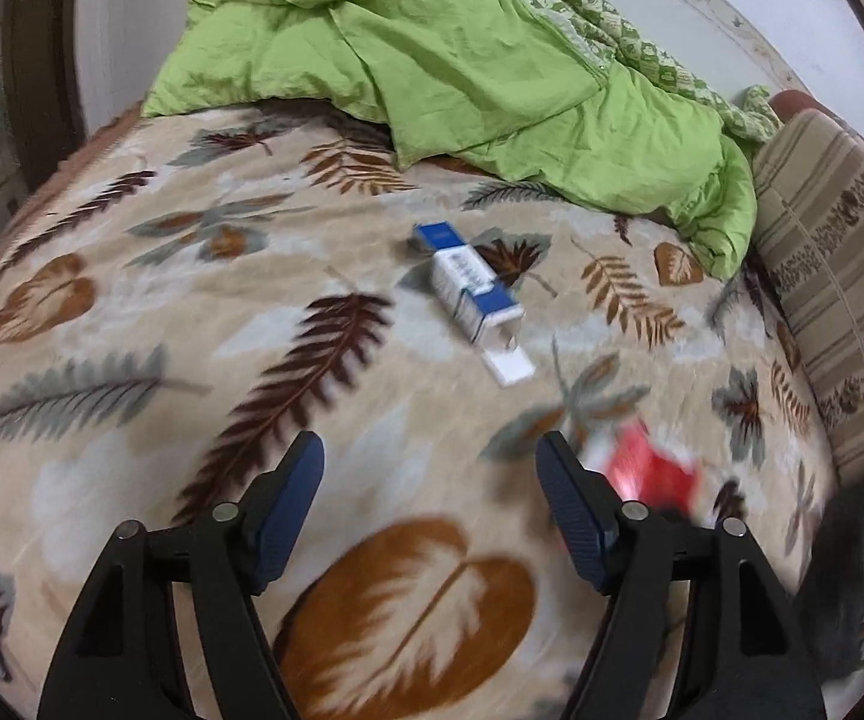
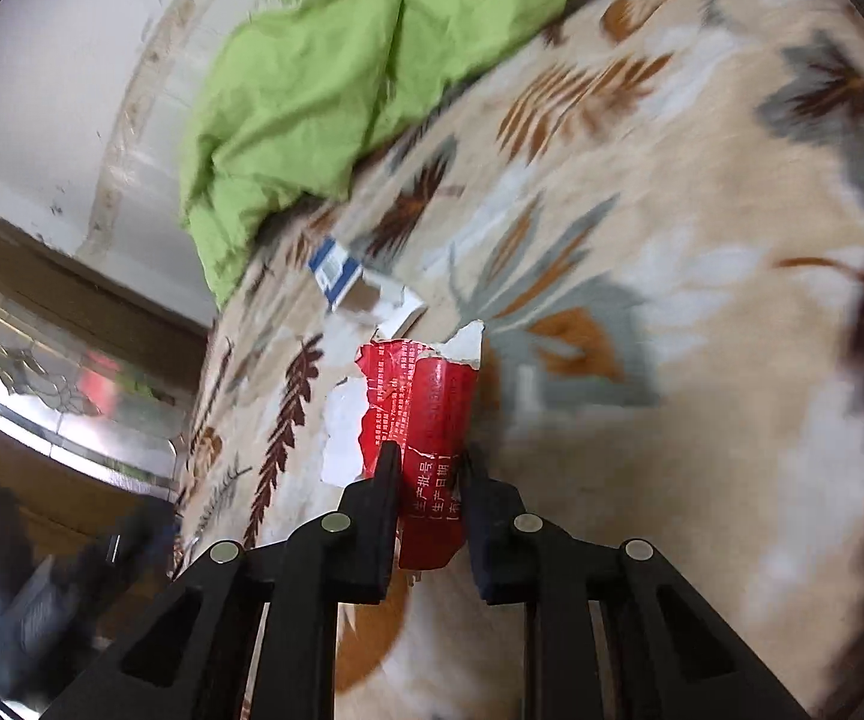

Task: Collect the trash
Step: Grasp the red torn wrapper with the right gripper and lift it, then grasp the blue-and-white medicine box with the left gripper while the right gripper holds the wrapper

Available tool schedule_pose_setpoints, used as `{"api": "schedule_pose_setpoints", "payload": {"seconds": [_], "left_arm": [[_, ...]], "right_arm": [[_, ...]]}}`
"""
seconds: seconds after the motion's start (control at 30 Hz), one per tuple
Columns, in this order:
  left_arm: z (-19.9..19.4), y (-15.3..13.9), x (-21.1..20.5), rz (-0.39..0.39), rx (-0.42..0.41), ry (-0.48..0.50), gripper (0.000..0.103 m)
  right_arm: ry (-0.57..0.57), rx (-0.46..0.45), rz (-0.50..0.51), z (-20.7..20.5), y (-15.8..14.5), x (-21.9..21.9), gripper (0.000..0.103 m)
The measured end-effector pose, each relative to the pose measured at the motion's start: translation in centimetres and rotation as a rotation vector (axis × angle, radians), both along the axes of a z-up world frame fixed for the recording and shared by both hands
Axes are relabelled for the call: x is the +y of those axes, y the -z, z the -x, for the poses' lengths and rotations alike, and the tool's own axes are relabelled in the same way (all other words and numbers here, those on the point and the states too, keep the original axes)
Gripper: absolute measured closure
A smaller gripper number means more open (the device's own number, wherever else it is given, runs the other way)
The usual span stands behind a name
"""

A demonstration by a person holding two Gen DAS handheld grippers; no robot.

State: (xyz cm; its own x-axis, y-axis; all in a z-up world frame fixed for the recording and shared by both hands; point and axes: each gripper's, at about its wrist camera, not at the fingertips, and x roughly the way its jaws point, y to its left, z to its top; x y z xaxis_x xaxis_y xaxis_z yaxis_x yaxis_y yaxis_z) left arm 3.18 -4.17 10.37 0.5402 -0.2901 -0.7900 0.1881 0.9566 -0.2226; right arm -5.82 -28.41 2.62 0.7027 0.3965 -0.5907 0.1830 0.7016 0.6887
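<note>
A torn red paper wrapper [image 2: 432, 420] with white inside and printed text sits between the fingers of my right gripper [image 2: 429, 459], which is shut on it just above the bed. The same wrapper [image 1: 648, 468] shows as a red blur at the right of the left wrist view. A blue and white carton [image 1: 474, 294] lies open-ended on the leaf-patterned blanket [image 1: 192, 330], and appears smaller as the carton [image 2: 348, 282] beyond the wrapper. My left gripper [image 1: 432, 468] is open and empty, some way short of the carton.
A crumpled green duvet [image 1: 462, 66] lies at the back of the bed by the white wall. A striped cushion [image 1: 834, 300] lines the right edge. A dark wooden frame and mirror [image 2: 72, 360] stand left of the bed. A dark blurred object [image 1: 852, 570] sits at lower right.
</note>
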Motion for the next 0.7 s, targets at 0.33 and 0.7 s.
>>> {"api": "schedule_pose_setpoints", "payload": {"seconds": [0.33,0.7], "left_arm": [[-12.3,3.0,-5.4,0.019,0.183,-0.104,0.029],[-16.5,8.3,-7.6,-0.068,0.256,-0.143,0.052]], "right_arm": [[0.040,-0.101,0.119,4.8,-1.2,-1.6,0.083],[0.063,-0.120,0.131,4.2,-1.2,-2.1,0.083]]}}
